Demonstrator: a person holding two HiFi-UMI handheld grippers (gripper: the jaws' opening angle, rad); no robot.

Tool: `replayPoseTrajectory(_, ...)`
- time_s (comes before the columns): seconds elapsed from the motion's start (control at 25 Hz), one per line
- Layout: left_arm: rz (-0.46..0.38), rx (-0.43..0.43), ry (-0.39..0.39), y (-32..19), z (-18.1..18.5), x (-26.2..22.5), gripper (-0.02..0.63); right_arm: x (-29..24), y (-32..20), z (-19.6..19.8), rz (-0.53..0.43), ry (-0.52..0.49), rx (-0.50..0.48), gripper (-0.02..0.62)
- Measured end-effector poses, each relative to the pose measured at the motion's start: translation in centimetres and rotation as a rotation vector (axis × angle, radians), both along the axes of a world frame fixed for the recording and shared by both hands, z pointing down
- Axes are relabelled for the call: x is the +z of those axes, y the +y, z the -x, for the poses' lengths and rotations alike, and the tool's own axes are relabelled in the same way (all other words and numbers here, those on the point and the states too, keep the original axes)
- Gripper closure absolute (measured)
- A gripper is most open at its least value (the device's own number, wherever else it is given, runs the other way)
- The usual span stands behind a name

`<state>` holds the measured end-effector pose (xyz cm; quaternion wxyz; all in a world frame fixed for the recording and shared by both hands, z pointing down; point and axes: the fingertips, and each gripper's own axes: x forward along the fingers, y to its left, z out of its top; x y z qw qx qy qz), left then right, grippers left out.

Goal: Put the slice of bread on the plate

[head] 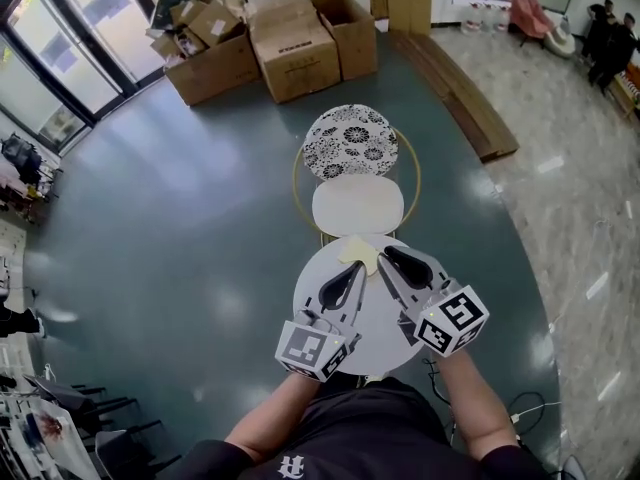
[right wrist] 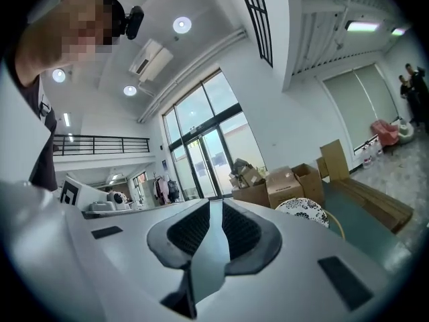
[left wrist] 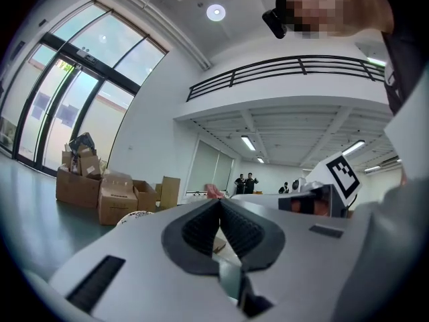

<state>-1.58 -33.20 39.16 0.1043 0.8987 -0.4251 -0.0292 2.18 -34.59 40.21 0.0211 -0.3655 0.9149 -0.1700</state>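
**Round white counter** point(head: 378, 320) is standing directly below the person. Beyond it, a gold hoop point(head: 298, 173) is framing a black-and-white patterned disc point(head: 350, 140) and a plain cream disc point(head: 357, 206). Whether the cream disc is the plate or a seat cannot be told.

**Left hand-held gripper** point(head: 356, 270) is pointing level above the counter. Its jaws are meeting at the tips with nothing between them.

**Right hand-held gripper** point(head: 392, 258) is likewise pointing level. Its jaws are standing almost together, leaving a narrow slit through which the floor is showing, and it is gripping nothing.

**Slice of bread** point(head: 358, 254) is lying flat at the counter's far edge, and neither gripper appears to be touching it. By its look, the slice is probably light, soft and easily crushed or torn. A gentle pinch across one edge, with the jaws opened only a little wider than its thickness, is probably the safest hold.
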Motion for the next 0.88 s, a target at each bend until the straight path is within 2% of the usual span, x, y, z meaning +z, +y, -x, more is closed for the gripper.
replayPoseTrajectory(0.36, -0.056, 0.001, -0.024, 1.2, -1.4, -3.8, 0.598, -3.4, 2.0, -0.9, -0.062, -0.005, 0.006, 0.586)
replayPoseTrajectory(0.88, -0.074, 0.011, -0.054, 3.0, -3.3, -5.1, 0.598, -4.9, 3.8, -2.2, -0.109, 0.022, 0.010, 0.589)
